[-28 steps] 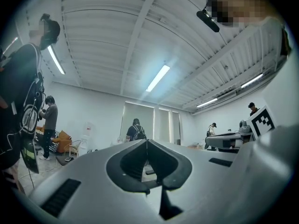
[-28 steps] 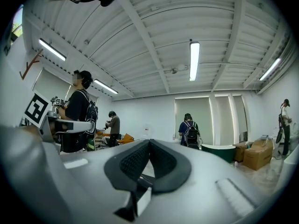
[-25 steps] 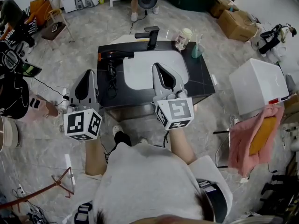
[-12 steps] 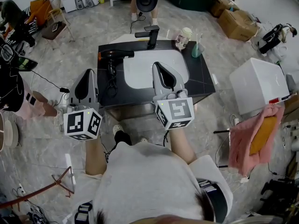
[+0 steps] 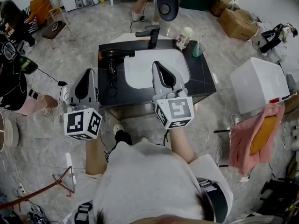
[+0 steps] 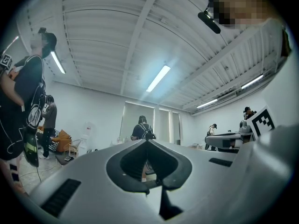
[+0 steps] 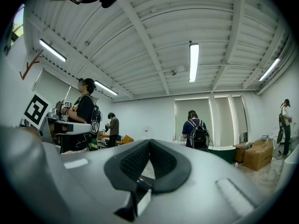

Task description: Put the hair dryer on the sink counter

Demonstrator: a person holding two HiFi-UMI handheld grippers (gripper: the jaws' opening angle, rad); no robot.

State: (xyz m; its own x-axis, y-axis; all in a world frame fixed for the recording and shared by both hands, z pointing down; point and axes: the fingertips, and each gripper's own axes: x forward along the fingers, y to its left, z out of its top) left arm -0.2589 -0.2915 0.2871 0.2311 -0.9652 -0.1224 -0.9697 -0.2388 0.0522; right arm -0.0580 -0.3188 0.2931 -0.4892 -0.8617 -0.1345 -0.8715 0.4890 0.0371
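The left gripper (image 5: 89,72) has its jaws together, the pads meeting tip to tip in the left gripper view (image 6: 147,141). The right gripper (image 5: 156,64) has its jaws likewise closed, pad against pad (image 7: 149,141).

In the head view, both grippers point toward the far edge of the black rectangular sink bench (image 5: 202,76). The left gripper sits outside the bench's left edge, near the front-left corner and over the grey tiled floor (image 5: 84,36). The right gripper sits over the front part of the white inset basin (image 5: 138,71), with its marker cube past the bench's front edge.

The black hair dryer with an orange rear end (image 5: 117,55) lies on the bench near the rear-left corner, between the left edge and the basin. Its barrel runs parallel to the rear edge, orange end toward the left edge. Its handle points toward the front edge, and its black power cord (image 5: 112,84) is looped on the bench surface in front of it. The hair dryer is clear of both grippers.

A black angular faucet (image 5: 150,35) stands at the middle of the rear edge. A pale lidded cup (image 5: 184,37) and a teal-tinted glass (image 5: 197,51) stand near the rear-right corner.
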